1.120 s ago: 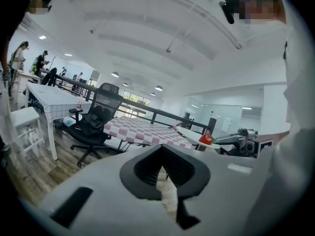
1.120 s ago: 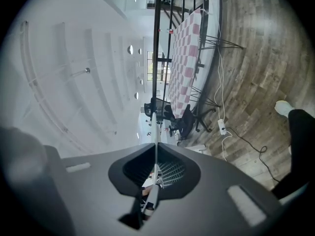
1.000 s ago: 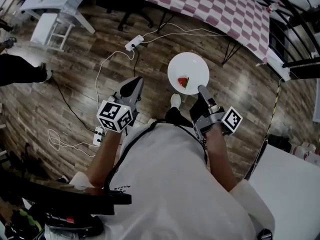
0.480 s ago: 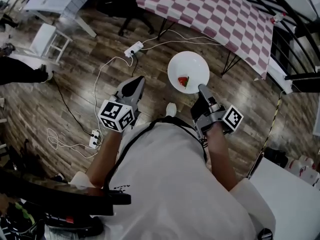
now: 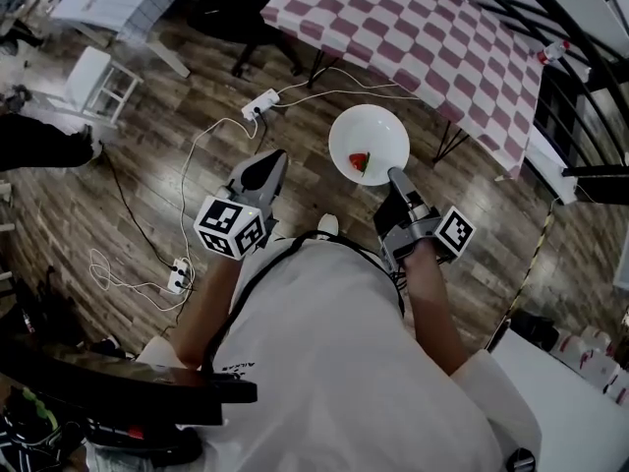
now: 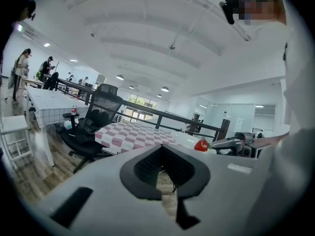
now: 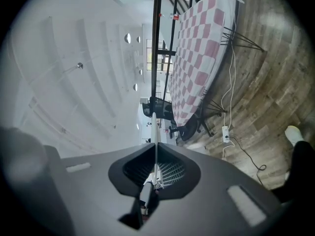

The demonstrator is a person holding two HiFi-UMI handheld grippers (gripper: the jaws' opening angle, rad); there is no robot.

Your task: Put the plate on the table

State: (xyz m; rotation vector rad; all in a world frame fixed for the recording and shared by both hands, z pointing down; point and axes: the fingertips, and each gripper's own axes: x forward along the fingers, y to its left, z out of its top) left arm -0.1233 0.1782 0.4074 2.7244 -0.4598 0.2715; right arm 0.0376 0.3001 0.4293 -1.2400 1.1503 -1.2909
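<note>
The person stands over a wood-plank floor [image 5: 147, 175] with a gripper in each hand. The right gripper [image 5: 396, 176] is clamped on the near rim of a round white plate [image 5: 373, 131], which juts out from its tips toward 12 o'clock. In the right gripper view the plate [image 7: 155, 132] shows edge-on as a thin white line pinched between the 2 jaws. On the plate, close to the gripped rim, lies 1 small red piece of food with a green edge [image 5: 361, 161].

The plate is off the table, held above the floor. The table with the pink-and-white checked cloth [image 5: 423, 37] lies at 12 to 1 o'clock from it, with its near edge just beyond the plate's far rim. From the left gripper view, the plate [image 6: 189, 139] and the red piece [image 6: 200, 145] sit at 3 o'clock of the checked tabletop [image 6: 130, 134].

The left gripper [image 5: 263, 165] is at 9 o'clock of the plate, well apart from it. Its jaws are closed together with nothing between them, as the left gripper view confirms [image 6: 163, 154].

A white power strip [image 5: 260, 102] with its cable lies on the floor at 10 o'clock of the plate. A black office chair [image 6: 93, 124] stands at the table's left end.
</note>
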